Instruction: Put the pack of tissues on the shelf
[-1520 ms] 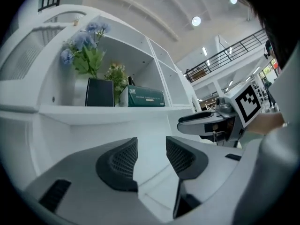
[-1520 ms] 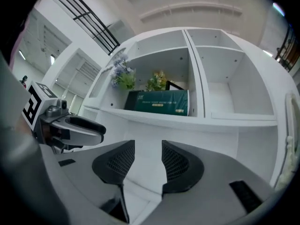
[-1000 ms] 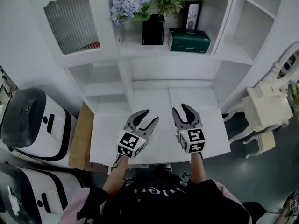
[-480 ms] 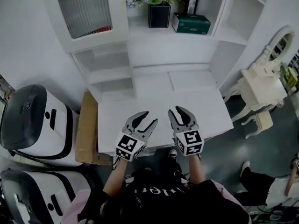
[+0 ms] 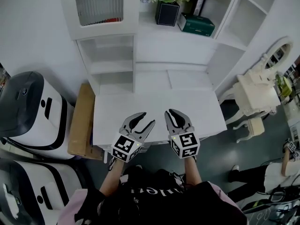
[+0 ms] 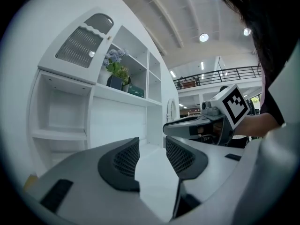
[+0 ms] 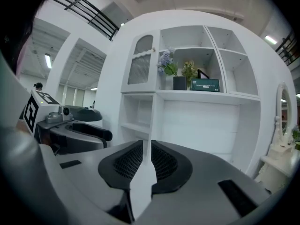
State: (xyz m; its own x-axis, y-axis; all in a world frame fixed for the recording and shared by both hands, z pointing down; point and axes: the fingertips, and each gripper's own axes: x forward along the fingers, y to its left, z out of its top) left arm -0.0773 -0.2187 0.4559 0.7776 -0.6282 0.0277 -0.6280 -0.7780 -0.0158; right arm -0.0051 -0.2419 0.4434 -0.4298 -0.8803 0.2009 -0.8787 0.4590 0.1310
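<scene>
The pack of tissues, a dark green box, lies on the upper shelf of the white cabinet, to the right of a black flower pot. It also shows small in the right gripper view as the tissue box and the left gripper view as the box. Both grippers hover over the front edge of the white desk, far from the box. My left gripper is open and empty. On my right gripper the jaws are closing, a narrow gap remains, and nothing is between them.
A picture frame leans behind the box. Two white and black machines stand at the left, with a cardboard box beside the desk. A white vanity chair stands at the right. A person sits low at the right.
Both grippers have drawn back from the cabinet to the desk's front edge. The right gripper's jaws went from wide apart to nearly together. The left jaws stay apart.
</scene>
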